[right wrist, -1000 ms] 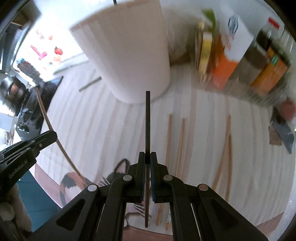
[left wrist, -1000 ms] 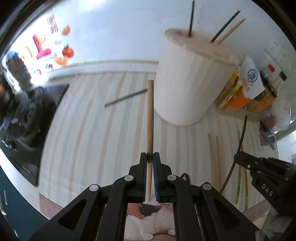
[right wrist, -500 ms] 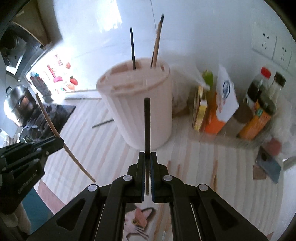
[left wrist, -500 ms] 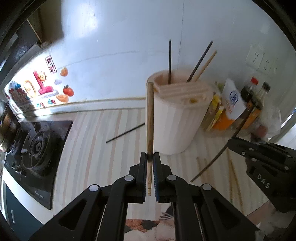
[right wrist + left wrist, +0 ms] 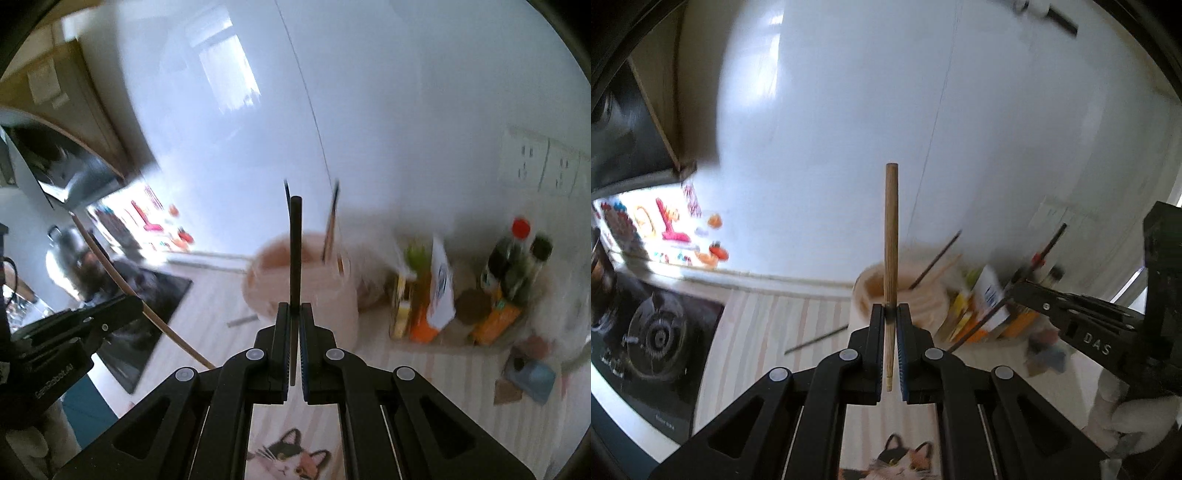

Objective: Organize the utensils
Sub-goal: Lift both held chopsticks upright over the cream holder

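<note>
Left wrist view: your left gripper clamps a wooden chopstick; your right gripper clamps a black chopstick before the holder.

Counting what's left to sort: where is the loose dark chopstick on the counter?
In the left wrist view the dark chopstick lies flat on the striped counter, left of the utensil holder and right of the stove.
</note>
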A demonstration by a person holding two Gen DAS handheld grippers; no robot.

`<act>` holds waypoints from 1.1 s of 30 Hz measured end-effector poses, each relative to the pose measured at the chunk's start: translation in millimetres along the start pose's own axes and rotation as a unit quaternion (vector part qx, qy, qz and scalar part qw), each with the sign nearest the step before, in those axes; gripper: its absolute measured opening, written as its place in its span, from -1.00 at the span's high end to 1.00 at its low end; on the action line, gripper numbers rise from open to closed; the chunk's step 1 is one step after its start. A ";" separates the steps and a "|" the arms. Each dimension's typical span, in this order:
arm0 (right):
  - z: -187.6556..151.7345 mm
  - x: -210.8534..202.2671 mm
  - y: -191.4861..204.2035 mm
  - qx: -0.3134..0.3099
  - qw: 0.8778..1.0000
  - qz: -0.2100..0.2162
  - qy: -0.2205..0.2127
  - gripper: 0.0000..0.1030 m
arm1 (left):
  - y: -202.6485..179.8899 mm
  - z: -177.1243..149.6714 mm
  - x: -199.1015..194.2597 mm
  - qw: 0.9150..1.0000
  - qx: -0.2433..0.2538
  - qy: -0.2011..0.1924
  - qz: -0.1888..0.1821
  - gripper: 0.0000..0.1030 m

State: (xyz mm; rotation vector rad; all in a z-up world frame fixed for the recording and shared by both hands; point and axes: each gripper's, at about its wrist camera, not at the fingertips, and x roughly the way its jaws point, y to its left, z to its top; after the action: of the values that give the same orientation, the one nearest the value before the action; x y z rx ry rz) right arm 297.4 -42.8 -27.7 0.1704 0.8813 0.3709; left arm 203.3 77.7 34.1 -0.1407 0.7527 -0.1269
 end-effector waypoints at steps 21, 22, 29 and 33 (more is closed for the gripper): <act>128.9 23.5 2.5 -0.009 0.997 -0.043 -0.055 0.91 | -2.4 86.1 107.6 1.000 -0.006 0.026 0.014 0.93; 129.9 32.2 1.0 -0.007 0.998 -0.043 -0.049 0.91 | -1.7 85.6 113.9 0.999 -0.009 0.032 0.013 0.93; 125.9 78.4 -14.3 -0.001 0.999 -0.053 -0.009 0.91 | 3.8 90.1 136.6 0.999 -0.014 0.047 0.015 0.92; 124.1 92.6 -18.0 0.001 0.998 -0.057 0.005 0.91 | 2.2 89.8 140.3 0.999 -0.004 0.050 0.017 0.92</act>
State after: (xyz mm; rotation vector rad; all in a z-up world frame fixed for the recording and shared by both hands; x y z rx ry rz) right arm 451.9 -23.0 -21.8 0.1197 0.8980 0.2654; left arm 366.6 64.1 4.4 -0.1306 0.8553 -0.0985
